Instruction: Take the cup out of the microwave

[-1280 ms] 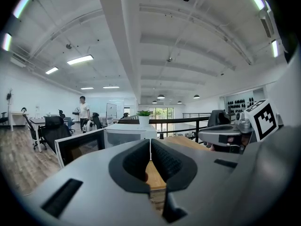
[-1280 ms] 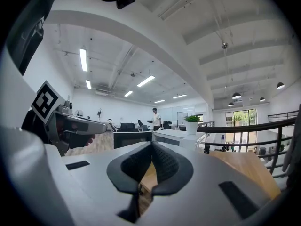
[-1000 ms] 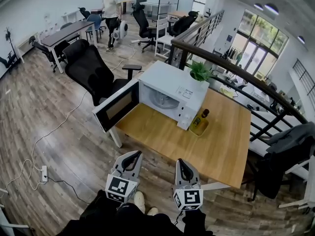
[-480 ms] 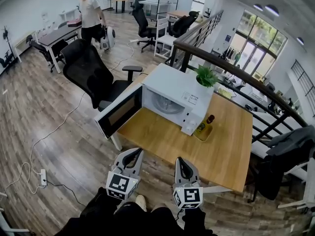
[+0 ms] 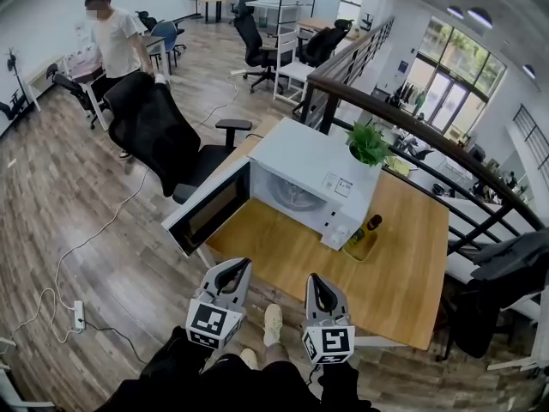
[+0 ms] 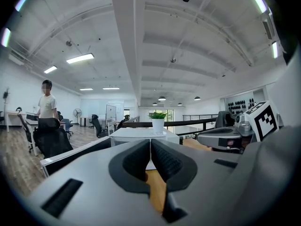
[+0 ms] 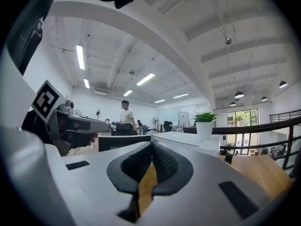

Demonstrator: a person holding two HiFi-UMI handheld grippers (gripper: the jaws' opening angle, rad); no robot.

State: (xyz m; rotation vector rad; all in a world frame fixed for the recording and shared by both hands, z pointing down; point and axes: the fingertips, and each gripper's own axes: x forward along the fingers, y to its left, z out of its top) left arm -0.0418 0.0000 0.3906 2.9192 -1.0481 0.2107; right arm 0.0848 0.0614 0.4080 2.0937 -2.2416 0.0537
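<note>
The person point(image 5: 110, 37) at the far left is partly screened by a black office chair point(image 5: 154, 131). Right of the chair, the microwave door point(image 5: 208, 209) is found swung fully open to the left.

The white microwave point(image 5: 317, 166) is set on a wooden table point(image 5: 403, 264). Only part of its cavity is exposed in the head view. A pale round form is seen inside, too small to be identified. The cup cannot be made out in any view, so its place in the cavity cannot be told. In both gripper views the cavity is hidden behind the jaws.

A potted plant point(image 5: 369, 144) is seen at the microwave's right rear corner. A dark bottle point(image 5: 367, 228) is placed just beside its right front corner.

The left gripper point(image 5: 238, 266) is held near the table's front edge, well apart from the microwave. Its jaws are pressed together with nothing between them. The right gripper point(image 5: 315, 281) is held beside it at the same edge. Its jaws are likewise closed together and empty.
</note>
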